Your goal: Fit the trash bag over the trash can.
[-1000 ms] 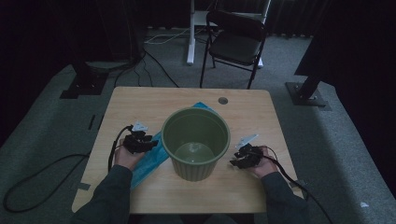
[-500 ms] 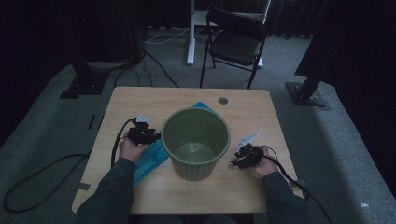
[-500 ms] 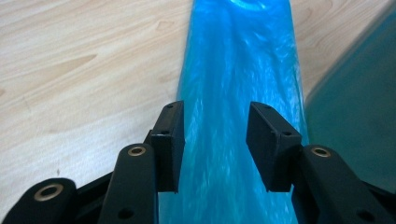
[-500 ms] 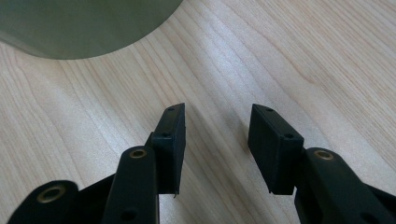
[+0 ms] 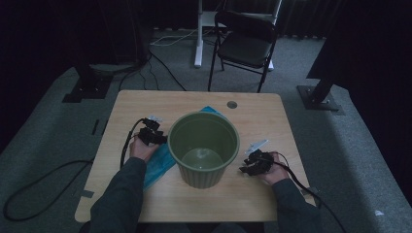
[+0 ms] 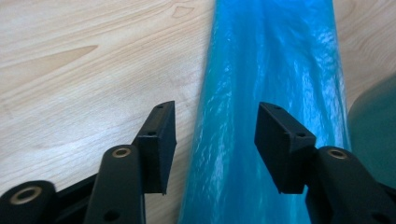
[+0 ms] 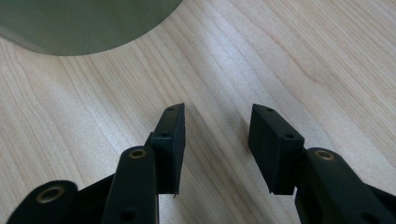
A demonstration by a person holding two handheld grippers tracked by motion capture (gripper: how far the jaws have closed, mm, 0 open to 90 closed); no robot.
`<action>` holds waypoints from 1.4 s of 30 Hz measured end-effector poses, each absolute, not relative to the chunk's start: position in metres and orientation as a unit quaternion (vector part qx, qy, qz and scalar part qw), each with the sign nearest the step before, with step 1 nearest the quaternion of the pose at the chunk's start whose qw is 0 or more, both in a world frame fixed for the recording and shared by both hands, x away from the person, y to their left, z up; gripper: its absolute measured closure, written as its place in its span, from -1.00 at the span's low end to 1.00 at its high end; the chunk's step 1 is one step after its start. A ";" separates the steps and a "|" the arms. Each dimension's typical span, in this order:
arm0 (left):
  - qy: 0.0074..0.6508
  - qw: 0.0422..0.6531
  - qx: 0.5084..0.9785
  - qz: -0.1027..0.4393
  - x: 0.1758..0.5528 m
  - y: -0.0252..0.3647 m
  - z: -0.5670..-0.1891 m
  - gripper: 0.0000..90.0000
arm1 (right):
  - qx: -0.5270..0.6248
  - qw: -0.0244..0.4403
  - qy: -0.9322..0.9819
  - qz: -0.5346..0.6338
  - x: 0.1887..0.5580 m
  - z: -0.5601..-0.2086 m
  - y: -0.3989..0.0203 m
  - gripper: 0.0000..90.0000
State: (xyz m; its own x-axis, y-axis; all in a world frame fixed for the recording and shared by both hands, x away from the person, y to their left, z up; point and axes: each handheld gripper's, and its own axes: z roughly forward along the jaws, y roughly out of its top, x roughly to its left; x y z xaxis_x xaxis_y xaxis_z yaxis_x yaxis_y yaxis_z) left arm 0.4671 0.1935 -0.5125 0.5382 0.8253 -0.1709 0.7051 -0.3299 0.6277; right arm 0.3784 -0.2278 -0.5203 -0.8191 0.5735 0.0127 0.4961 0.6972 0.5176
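Now: left jaws wide over the blue bag

Left hand-held gripper (image 6: 212, 140), jaws just been opening, stands apart over the blue plastic bag (image 6: 271, 93); film runs between them, not pinched. Bag lies flat on the tabletop (image 5: 145, 104), just beside and partly under the green bucket (image 5: 204, 148). Right hand-held gripper (image 7: 215, 140) apart, empty. Risk, I judge: slick film slips, or I nudge the bucket. Bag's far end hidden behind bucket.

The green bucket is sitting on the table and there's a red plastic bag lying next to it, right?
Not quite. The bag is blue, not red; the left gripper view shows it plainly. The rest holds: the green bucket sits on the table with the bag beside it.
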 end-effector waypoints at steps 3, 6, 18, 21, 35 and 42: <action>0.476 0.331 0.811 0.081 0.471 0.191 -0.518 0.04 | 0.290 0.075 0.919 0.257 0.378 -0.521 -0.227 0.23; 0.474 0.328 0.813 0.078 0.472 0.187 -0.521 0.04 | 0.291 0.074 0.918 0.258 0.378 -0.520 -0.228 0.23; 0.453 0.291 0.836 0.104 0.468 0.175 -0.523 0.04 | 0.291 0.072 0.919 0.258 0.378 -0.521 -0.229 0.23; 0.435 0.276 0.848 0.126 0.464 0.170 -0.524 0.00 | 0.291 0.072 0.919 0.258 0.378 -0.521 -0.229 0.23; 0.424 0.268 0.854 0.139 0.459 0.163 -0.526 -0.21 | 0.291 0.072 0.918 0.259 0.377 -0.521 -0.230 0.23; 0.412 0.276 0.857 0.137 0.454 0.163 -0.525 0.17 | 0.291 0.072 0.918 0.260 0.378 -0.521 -0.229 0.23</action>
